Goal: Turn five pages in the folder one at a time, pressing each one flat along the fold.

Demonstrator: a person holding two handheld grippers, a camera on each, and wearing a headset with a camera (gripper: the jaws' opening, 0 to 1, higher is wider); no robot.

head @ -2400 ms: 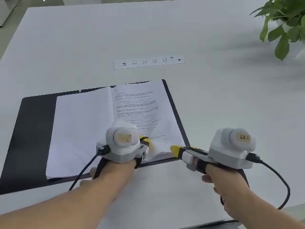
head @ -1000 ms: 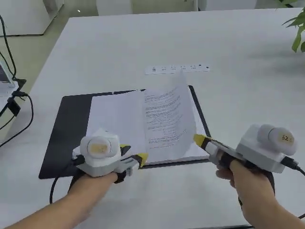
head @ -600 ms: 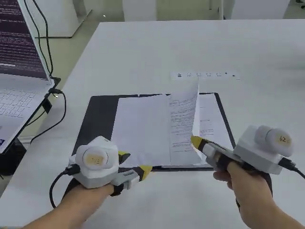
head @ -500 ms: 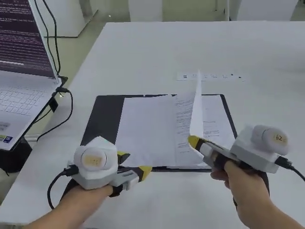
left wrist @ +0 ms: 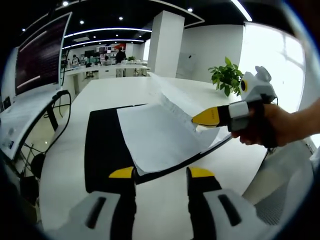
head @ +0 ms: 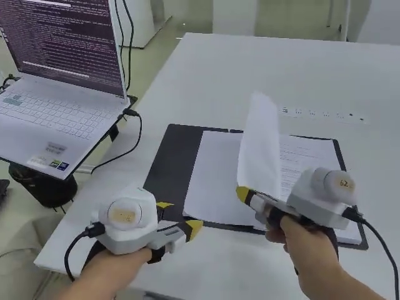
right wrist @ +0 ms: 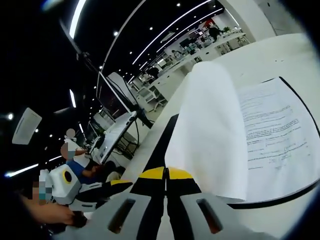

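A black folder [head: 167,164] lies open on the white table, with blank sheets [head: 212,178] on its left half and a printed page [head: 312,159] on its right. My right gripper [head: 245,194] is shut on the lower edge of one page [head: 261,147], which stands up curved over the fold. In the right gripper view the jaws [right wrist: 166,173] meet on that page [right wrist: 210,125], with the printed page [right wrist: 272,135] beyond. My left gripper [head: 180,217] hovers open near the folder's front left corner, holding nothing. In its own view the left gripper [left wrist: 161,172] faces the folder [left wrist: 100,145] and the right gripper [left wrist: 206,117].
An open laptop [head: 56,75] stands on a low stand left of the table, its cables [head: 128,119] hanging by the table's left edge. A white power strip [head: 322,114] lies behind the folder. A potted plant [left wrist: 227,77] stands far off on the table.
My right gripper has raised the page from a low tilt to upright and carried it leftward over the fold. The left gripper stays open by the front edge. The head camera swung left.
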